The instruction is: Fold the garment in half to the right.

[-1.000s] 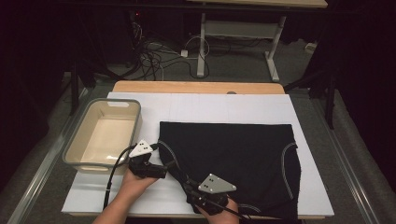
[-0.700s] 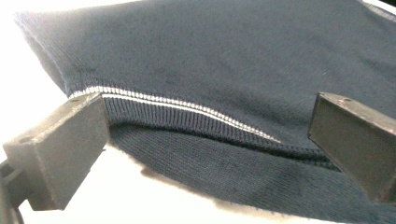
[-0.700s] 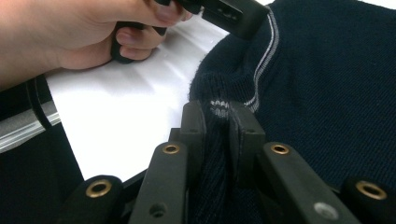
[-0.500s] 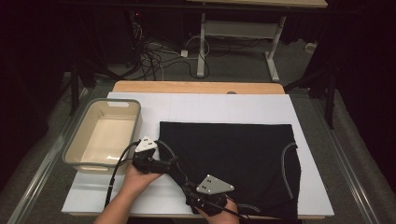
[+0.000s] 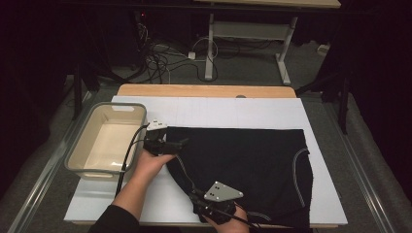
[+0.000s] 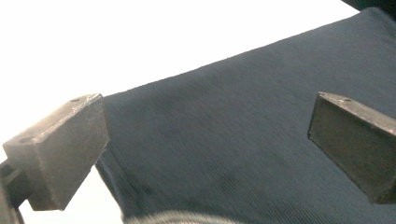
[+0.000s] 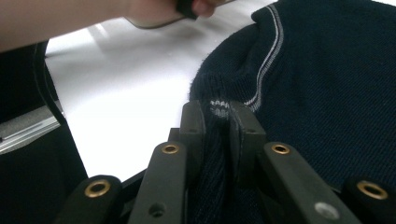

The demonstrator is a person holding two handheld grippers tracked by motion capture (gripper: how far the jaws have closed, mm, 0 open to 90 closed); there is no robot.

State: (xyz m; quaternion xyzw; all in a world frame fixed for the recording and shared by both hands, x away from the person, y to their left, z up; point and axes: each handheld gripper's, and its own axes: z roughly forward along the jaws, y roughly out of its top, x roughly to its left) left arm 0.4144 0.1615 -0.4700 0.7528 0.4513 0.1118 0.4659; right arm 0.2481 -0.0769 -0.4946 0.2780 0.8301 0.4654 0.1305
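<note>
A: In the high view, the left gripper (image 5: 180, 143) has climbed from lower left toward the black sweater (image 5: 243, 165)'s upper-left corner at frame centre.

B: The left gripper view shows its jaws spread over that corner, likely the next grab. The right gripper view: right gripper (image 7: 217, 116) pinching the hem.

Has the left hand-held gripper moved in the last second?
Yes. The left hand-held gripper, jaws open, has moved up the high view along the grey bin, from its near corner to the black garment's far-left corner.
</note>
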